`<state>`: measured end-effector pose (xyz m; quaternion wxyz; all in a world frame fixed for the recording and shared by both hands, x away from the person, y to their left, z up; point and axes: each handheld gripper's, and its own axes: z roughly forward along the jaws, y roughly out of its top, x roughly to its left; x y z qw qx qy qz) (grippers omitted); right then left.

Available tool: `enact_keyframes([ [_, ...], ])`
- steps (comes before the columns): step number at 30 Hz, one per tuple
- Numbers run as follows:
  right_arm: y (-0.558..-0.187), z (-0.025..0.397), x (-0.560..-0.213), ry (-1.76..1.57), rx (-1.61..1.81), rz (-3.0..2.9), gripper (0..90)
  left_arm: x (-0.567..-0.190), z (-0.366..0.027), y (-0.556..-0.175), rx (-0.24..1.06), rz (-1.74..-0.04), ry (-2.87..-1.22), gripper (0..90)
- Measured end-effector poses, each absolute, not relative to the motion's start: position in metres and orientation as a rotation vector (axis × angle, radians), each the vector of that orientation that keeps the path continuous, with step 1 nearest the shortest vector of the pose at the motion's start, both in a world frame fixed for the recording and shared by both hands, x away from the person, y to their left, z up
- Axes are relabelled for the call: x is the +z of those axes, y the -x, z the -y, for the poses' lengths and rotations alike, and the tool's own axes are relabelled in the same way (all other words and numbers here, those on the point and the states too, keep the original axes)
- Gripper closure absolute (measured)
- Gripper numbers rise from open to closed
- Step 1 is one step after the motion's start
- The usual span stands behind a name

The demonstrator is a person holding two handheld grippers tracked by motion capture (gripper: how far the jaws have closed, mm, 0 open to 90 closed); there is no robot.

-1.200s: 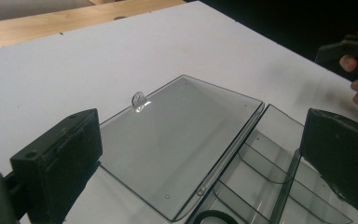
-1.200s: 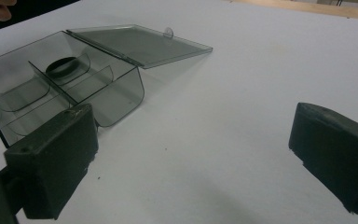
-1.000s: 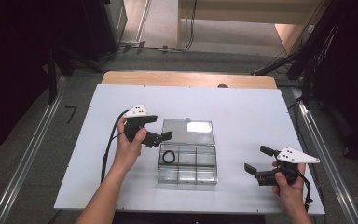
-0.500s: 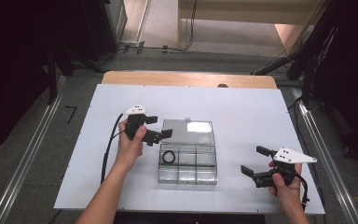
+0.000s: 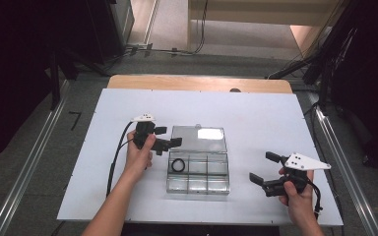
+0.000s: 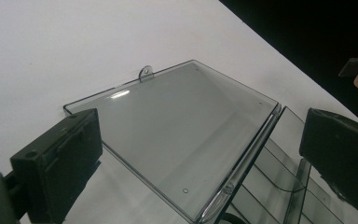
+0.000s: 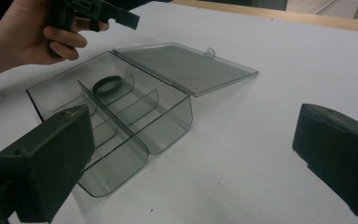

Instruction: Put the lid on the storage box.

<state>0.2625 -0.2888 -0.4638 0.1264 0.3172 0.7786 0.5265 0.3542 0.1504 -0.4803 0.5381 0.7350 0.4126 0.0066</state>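
Observation:
A clear plastic compartment box sits mid-table, its lid swung open and lying flat behind it. A black ring lies in the box's back-left compartment. My left gripper is open and hovers over the lid's left edge. In the left gripper view the lid spreads between the open jaws of the left gripper. My right gripper is open, right of the box and apart from it. In the right gripper view the box, ring and lid lie beyond the right gripper.
The white table top ends in a wooden strip at the back. Dark floor and metal rails flank both sides. A black cable trails from the left gripper toward the near edge.
The right gripper has drifted slightly toward the near edge of the table. The left gripper, box and ring are unchanged.

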Motion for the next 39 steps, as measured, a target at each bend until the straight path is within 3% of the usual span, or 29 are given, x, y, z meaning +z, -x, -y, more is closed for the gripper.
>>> enact_keyframes([
  [39, -0.302, 0.248, -0.436, -0.866, 1.597, -2.292, 0.0, -0.491, -0.140, -0.356, -0.044, -1.022, -1.769, 0.0],
])
